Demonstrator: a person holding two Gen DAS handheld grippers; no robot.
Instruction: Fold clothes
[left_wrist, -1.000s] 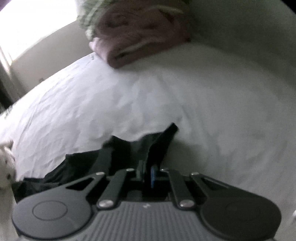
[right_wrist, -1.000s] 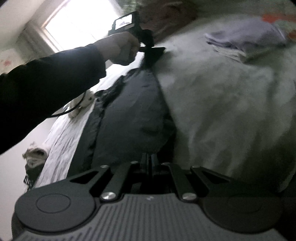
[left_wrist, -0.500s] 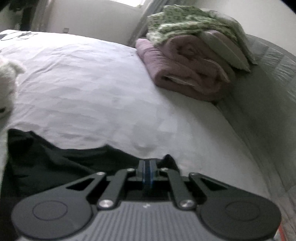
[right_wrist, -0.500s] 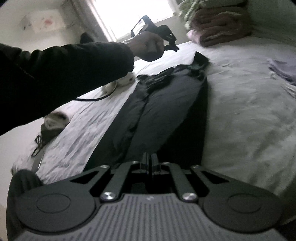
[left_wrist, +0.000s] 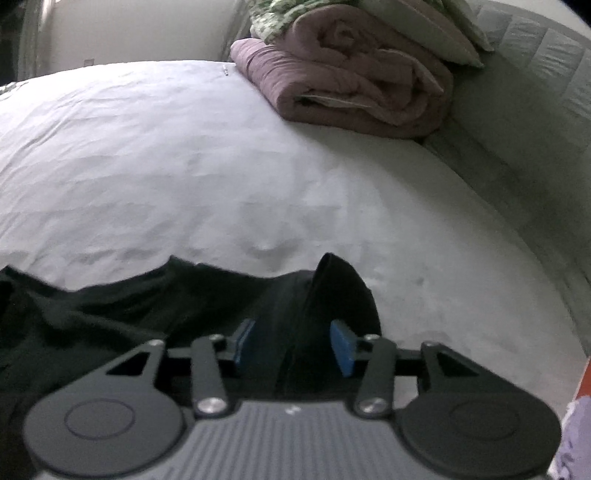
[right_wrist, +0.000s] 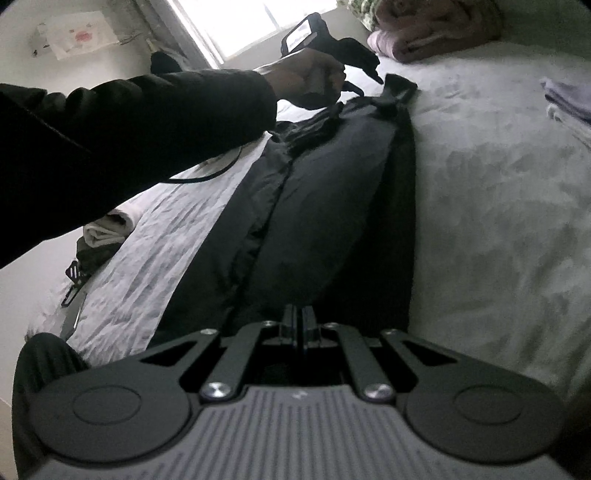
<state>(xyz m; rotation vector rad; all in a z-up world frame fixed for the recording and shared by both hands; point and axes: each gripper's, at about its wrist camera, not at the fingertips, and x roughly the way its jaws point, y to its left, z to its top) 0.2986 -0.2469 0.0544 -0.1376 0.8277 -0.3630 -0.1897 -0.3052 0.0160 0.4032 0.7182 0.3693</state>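
A black long sleeve (right_wrist: 122, 147) covers the person's arm; each claw (left_wrist: 291, 345) has a ribbed grey body, black linkages, silver screws, blue pads (left_wrist: 341, 347).

A rolled pink blanket (left_wrist: 354, 85) lies at the bed's far end. A green patterned quilt (left_wrist: 273, 16) rests on it. The white wrinkled bedsheet (left_wrist: 166, 155) covers the mattress.

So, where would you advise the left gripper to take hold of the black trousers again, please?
I'd grip the raised corner fold at the end of the black trousers, coming in low along the bed. It stands up between the open left gripper, while the rest lies flat.
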